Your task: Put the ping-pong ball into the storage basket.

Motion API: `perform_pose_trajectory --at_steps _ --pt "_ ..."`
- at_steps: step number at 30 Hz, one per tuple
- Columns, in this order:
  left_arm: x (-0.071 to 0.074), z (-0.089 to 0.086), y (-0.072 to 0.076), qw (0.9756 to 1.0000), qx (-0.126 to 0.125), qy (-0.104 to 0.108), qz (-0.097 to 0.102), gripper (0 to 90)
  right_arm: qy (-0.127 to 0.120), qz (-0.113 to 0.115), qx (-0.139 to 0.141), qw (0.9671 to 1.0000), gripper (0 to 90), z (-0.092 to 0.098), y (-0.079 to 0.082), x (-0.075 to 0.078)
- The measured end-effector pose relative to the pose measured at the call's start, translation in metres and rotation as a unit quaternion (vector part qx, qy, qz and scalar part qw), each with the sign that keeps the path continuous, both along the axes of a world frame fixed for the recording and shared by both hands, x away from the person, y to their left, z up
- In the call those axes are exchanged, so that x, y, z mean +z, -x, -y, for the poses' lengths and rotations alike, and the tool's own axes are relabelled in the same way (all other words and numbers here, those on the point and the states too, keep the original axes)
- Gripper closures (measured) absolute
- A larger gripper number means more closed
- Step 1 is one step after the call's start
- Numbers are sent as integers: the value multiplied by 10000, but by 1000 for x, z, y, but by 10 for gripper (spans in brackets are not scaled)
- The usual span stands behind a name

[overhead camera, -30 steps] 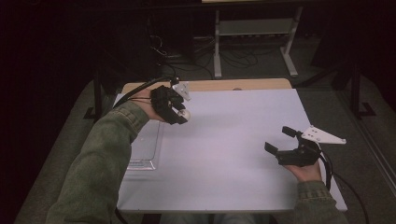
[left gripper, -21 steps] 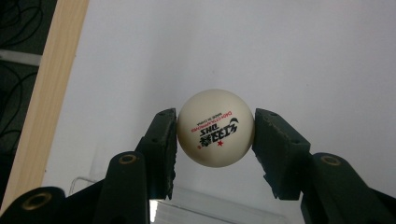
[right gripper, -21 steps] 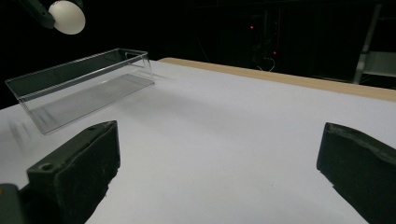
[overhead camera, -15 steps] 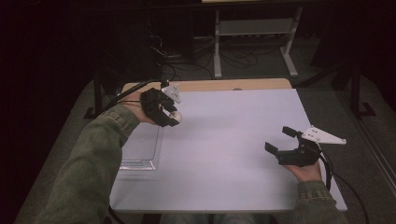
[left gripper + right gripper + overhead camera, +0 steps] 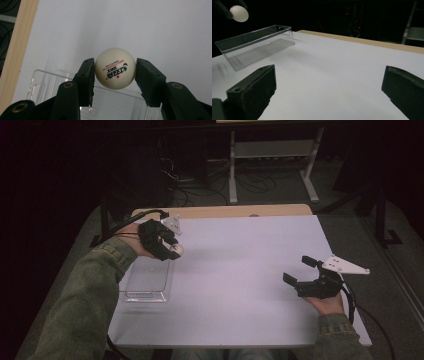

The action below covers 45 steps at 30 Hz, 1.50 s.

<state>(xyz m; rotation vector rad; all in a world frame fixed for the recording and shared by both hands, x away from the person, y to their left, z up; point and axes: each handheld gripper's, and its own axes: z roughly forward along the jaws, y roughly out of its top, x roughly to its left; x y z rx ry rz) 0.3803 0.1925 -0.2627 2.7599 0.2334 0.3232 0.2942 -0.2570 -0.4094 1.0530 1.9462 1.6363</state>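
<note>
Ball (image 5: 115,68) sits clamped in my left gripper (image 5: 167,245) jaws above the tray (image 5: 145,282), likely for dropping in; right gripper (image 5: 305,275) jaws wide apart, idle.

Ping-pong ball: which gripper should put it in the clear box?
Left, probably. The left gripper already clamps the ball just above the clear box. The right gripper is open, holding nothing, across the table.

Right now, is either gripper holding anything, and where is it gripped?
The left gripper holds a white ping-pong ball, pinched on its two opposite sides between the jaws. The right gripper is open and holds nothing.
</note>
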Motion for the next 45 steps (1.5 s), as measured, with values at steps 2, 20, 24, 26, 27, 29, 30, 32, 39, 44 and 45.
perform_pose_trajectory --at_steps 2,20,24,26,27,29,30,32,39,44,45 --pt "0 -2 0 10000 11 -13 3 506 -2 1 2 10000 0 0 0 0" --pt "0 -24 8 9997 125 -183 -126 506 4 8 2 10000 0 -1 0 0" --pt "0 -29 9 9995 155 -224 -136 506 14 -7 -2 10000 0 -1 0 0" --pt "1 -32 9 9994 168 -256 -153 506 16 -5 1 10000 0 -1 0 0" --pt "1 -33 9 9994 172 -270 -156 506 21 -5 2 10000 0 -1 0 0" --pt "1 -35 10 9992 188 -299 -177 506 26 -8 1 10000 0 -1 -1 0" --pt "1 -35 10 9992 188 -299 -177 506 39 -13 0 10000 0 -1 -1 0" --pt "0 -41 10 9987 242 -378 -247 506 43 -10 1 10000 0 -1 -1 -1" --pt "2 -52 12 9977 341 -469 -360 506 82 -37 20 10000 0 -2 -2 -1" --pt "-1 -54 14 9970 345 -536 -443 506 81 -33 15 10000 0 -2 -1 -1" --pt "-2 -54 14 9970 337 -536 -449 506 80 -35 13 10000 0 -2 -1 -1"
